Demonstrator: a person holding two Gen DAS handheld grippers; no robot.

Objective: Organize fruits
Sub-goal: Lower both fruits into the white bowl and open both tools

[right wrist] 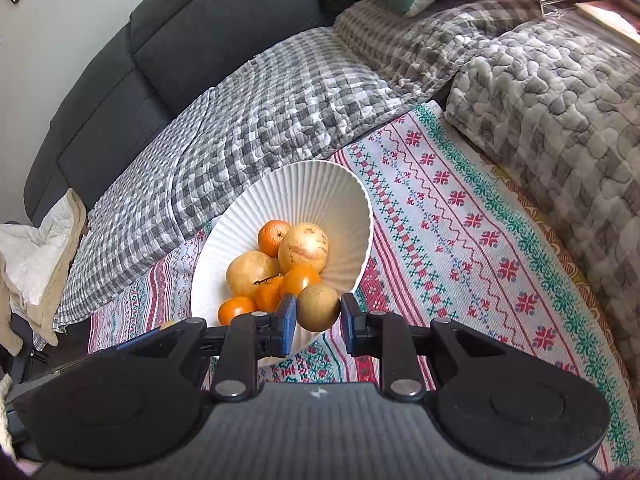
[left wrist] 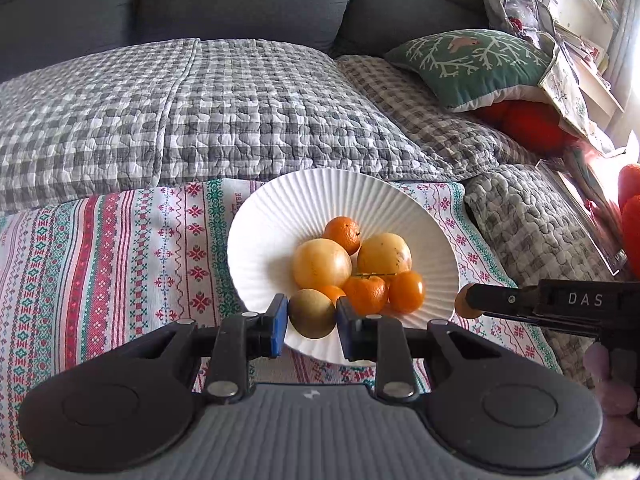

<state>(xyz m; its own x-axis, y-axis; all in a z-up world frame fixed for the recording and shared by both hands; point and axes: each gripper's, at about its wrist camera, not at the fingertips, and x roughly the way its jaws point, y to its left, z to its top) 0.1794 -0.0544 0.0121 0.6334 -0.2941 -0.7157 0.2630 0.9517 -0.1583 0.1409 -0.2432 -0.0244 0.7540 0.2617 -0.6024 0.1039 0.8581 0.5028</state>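
Note:
A white ribbed bowl [left wrist: 280, 208] stands on a patterned cloth and holds two yellow round fruits [left wrist: 321, 263] and several tangerines [left wrist: 406, 291]. My left gripper [left wrist: 312, 316] is shut on a brown-green round fruit [left wrist: 312, 313] at the bowl's near rim. My right gripper [right wrist: 318, 312] is shut on another brown-green round fruit [right wrist: 318, 307] at the bowl's [right wrist: 304, 188] right near rim. The right gripper also shows in the left wrist view [left wrist: 466, 301], beside the bowl's right edge with its fruit between the fingers.
The patterned cloth [right wrist: 440, 216] lies in front of a sofa covered with grey checked quilts [left wrist: 200, 120]. A green cushion [left wrist: 472, 64] and red cushion [left wrist: 520, 120] lie at the right. White and beige fabric [right wrist: 36, 256] sits far left.

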